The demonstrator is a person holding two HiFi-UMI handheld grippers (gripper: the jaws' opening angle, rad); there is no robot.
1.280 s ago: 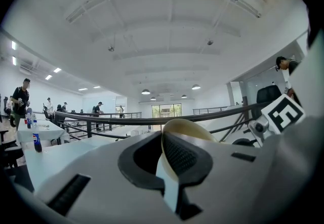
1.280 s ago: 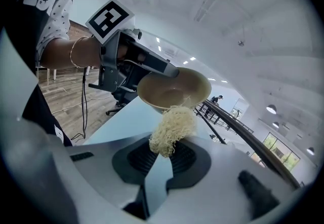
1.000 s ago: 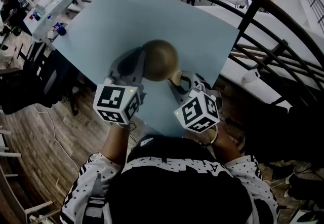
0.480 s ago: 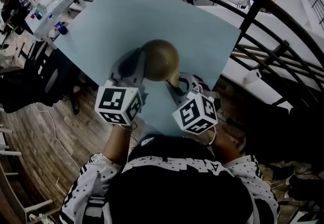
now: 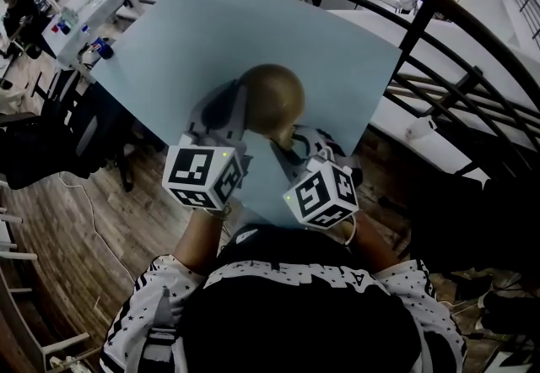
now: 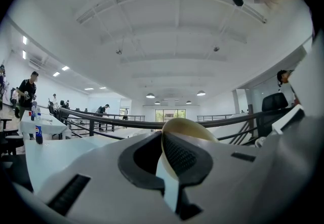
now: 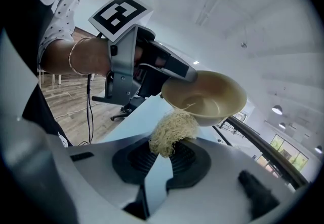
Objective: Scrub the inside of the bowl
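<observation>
A tan bowl (image 5: pixel 272 98) hangs tilted above the light blue table (image 5: pixel 211 34), its underside toward the head view. My left gripper (image 5: pixel 242 110) is shut on its rim, and the cream rim (image 6: pixel 188 127) rises between the jaws in the left gripper view. My right gripper (image 5: pixel 289 142) is shut on a pale fibrous scrubber (image 7: pixel 171 132). In the right gripper view the bowl (image 7: pixel 206 97) opens toward me, and the scrubber touches its lower rim with a few strands reaching inside. The left gripper (image 7: pixel 132 68) holds the bowl from the left there.
A dark curved railing (image 5: pixel 439 8) runs behind and to the right of the table. Wooden floor (image 5: pixel 76 219) lies to the left, with a chair (image 5: pixel 51 143) beside the table edge. Other desks with bottles (image 5: pixel 93 49) stand at the far left.
My right gripper has moved left and up with the scrubber, closer under the bowl. The bowl and left gripper have shifted slightly up and right.
</observation>
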